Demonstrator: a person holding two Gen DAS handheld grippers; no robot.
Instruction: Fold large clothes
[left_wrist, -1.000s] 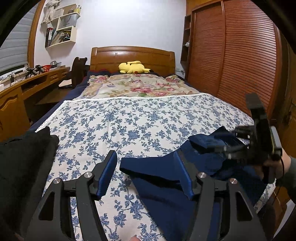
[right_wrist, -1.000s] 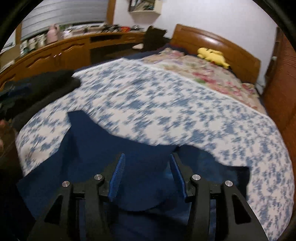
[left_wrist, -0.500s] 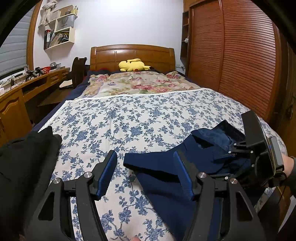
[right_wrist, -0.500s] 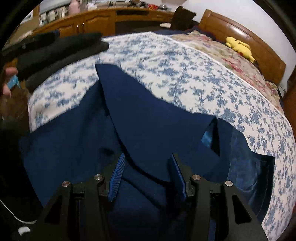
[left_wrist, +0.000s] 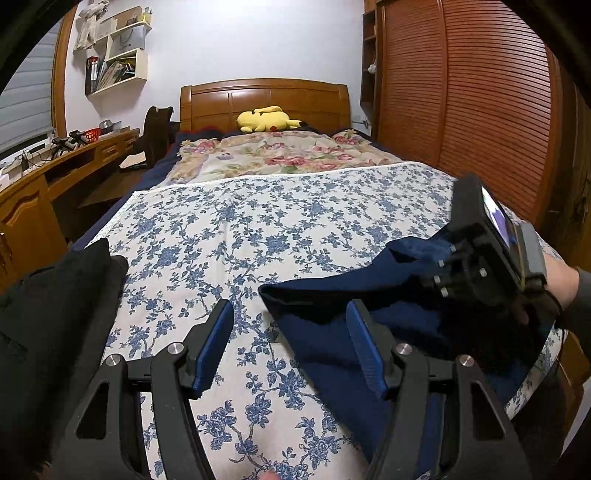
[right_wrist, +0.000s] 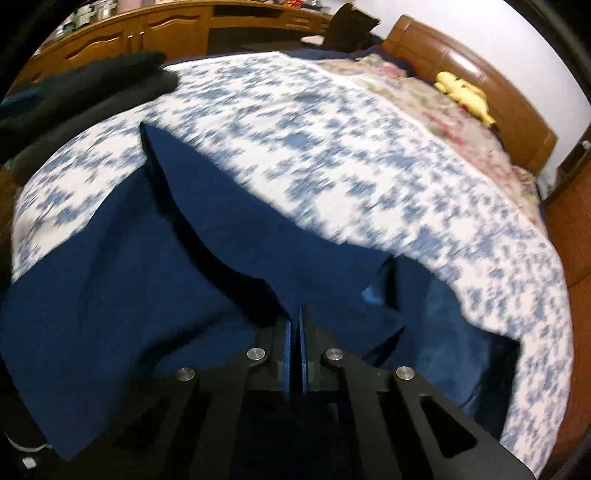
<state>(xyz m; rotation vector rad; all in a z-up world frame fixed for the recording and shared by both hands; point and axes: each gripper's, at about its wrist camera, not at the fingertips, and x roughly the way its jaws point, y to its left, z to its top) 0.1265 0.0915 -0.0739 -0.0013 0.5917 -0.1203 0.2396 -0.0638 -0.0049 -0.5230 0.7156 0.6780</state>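
A large navy garment (left_wrist: 332, 332) lies crumpled on the near right part of the flowered bedsheet (left_wrist: 258, 229). My left gripper (left_wrist: 289, 308) hovers open just above the sheet, and the garment's left corner reaches under the gap between its blue pads. My right gripper (right_wrist: 295, 314) has its pads pressed together on a raised fold of the navy garment (right_wrist: 129, 277). In the left wrist view, the right gripper (left_wrist: 443, 273) sits low on the cloth at the right, held by a hand (left_wrist: 561, 280).
A black garment pile (left_wrist: 48, 314) lies on the bed's near left corner. A yellow plush toy (left_wrist: 264, 120) rests by the wooden headboard. A wooden desk (left_wrist: 37, 192) runs along the left and a slatted wardrobe (left_wrist: 461, 92) stands at the right.
The right gripper's jaws went from open to shut on a fold of the navy garment while it swung and dipped over the cloth. The left gripper has stayed in place, open.
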